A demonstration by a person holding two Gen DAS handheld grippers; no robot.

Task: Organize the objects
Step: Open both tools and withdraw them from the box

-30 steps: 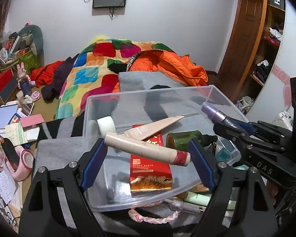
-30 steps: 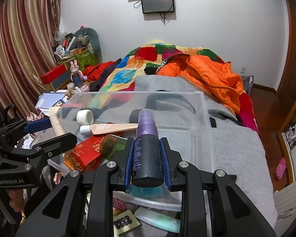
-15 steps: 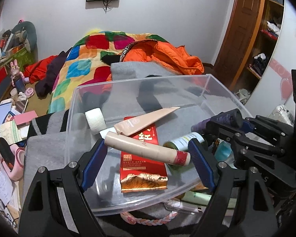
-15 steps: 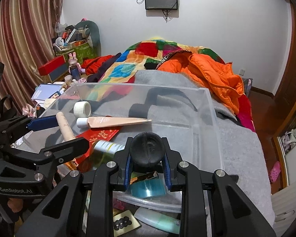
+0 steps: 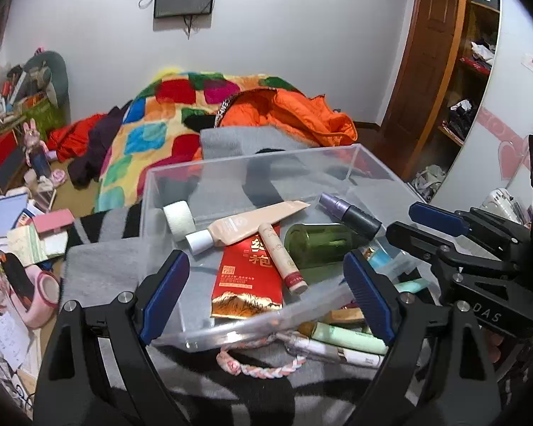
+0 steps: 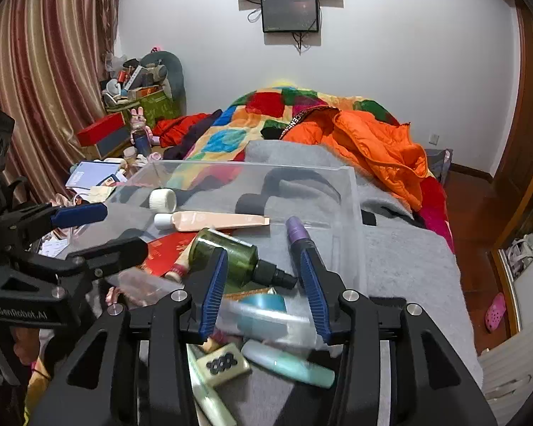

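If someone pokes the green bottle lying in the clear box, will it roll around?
Probably a little. The green bottle is round and lies on its side in the clear box, so a nudge could roll it. The red packet and purple bottle beside it would likely stop it soon. Its smooth, shiny wall looks slippery to grip.

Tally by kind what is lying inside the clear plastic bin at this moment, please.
Inside the clear plastic bin:
Bottles: 2 (purple spray bottle with black cap, dark green glass bottle)
Tubes: 2 (peach squeeze tube with white cap, slim beige tube with red end)
Boxes: 1 (red and gold carton)
Loose caps: 1 (white ribbed cap)
Total: 6
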